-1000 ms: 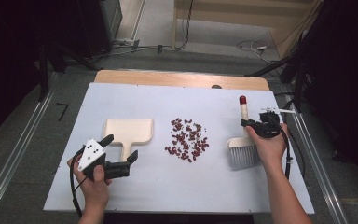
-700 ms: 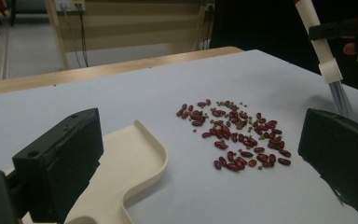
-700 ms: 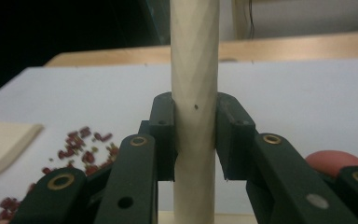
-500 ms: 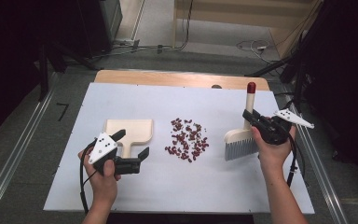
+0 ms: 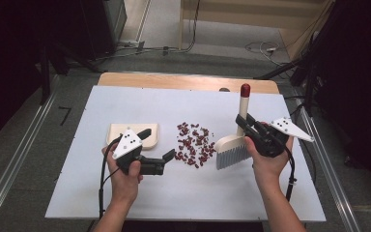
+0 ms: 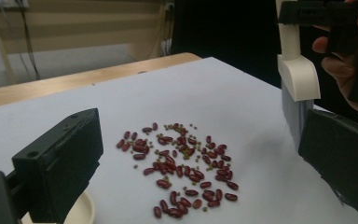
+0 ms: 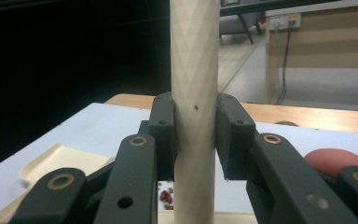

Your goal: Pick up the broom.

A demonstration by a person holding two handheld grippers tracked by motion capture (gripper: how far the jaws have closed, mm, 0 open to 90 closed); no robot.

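Standing upright, brush clamped by its handle in right hand-held gripper, just beside beans.

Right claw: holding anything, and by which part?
Yes. The right claw grips the brush by its upright cream handle, about midway up, well below the red tip.

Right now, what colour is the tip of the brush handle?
Dark red, capping the cream brush handle; clearest in the high view.

We have stood the brush upright and carried it left to the beans; our left hand-held gripper moved right.
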